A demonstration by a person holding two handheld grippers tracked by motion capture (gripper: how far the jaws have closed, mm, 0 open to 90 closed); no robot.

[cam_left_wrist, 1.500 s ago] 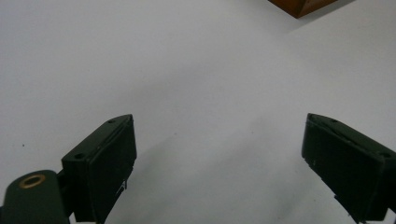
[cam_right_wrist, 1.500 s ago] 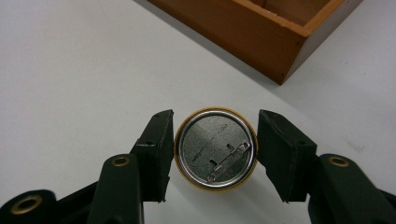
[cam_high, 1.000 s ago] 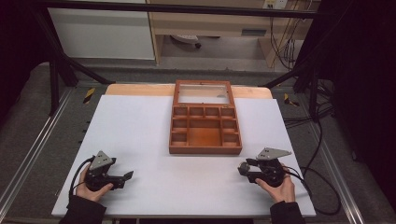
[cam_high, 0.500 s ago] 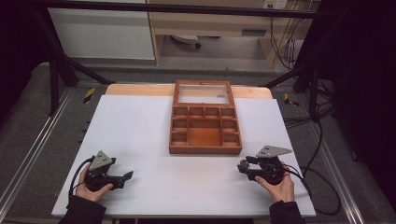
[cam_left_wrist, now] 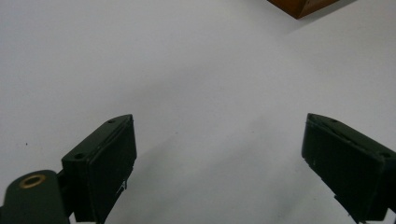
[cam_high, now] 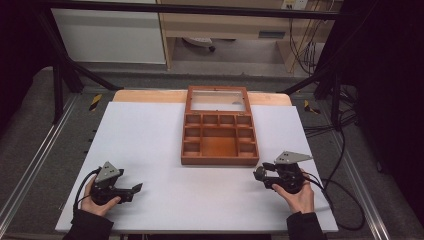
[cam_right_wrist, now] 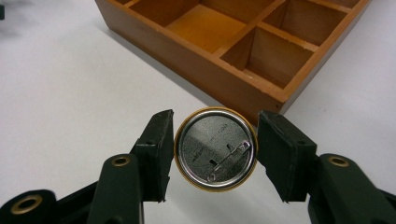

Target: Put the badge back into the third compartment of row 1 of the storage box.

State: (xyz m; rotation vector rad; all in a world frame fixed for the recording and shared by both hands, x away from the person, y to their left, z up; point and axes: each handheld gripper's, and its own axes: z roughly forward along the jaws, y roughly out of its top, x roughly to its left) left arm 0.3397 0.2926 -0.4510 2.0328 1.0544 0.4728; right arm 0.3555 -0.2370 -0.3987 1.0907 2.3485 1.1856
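White surface (cam_high: 150, 145) carries a wooden box (cam_high: 220, 132); right gripper (cam_right_wrist: 215, 149) fingers pinch a round pin badge (cam_right_wrist: 215, 148) near the box, while left gripper (cam_left_wrist: 219, 158) fingers stand spread, empty.

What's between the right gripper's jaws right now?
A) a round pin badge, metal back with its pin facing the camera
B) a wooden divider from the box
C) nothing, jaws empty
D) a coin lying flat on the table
A: in the right gripper view the right gripper has its jaws closed on the rim of a round pin badge, silver back and safety pin facing the camera, just short of the wooden box.
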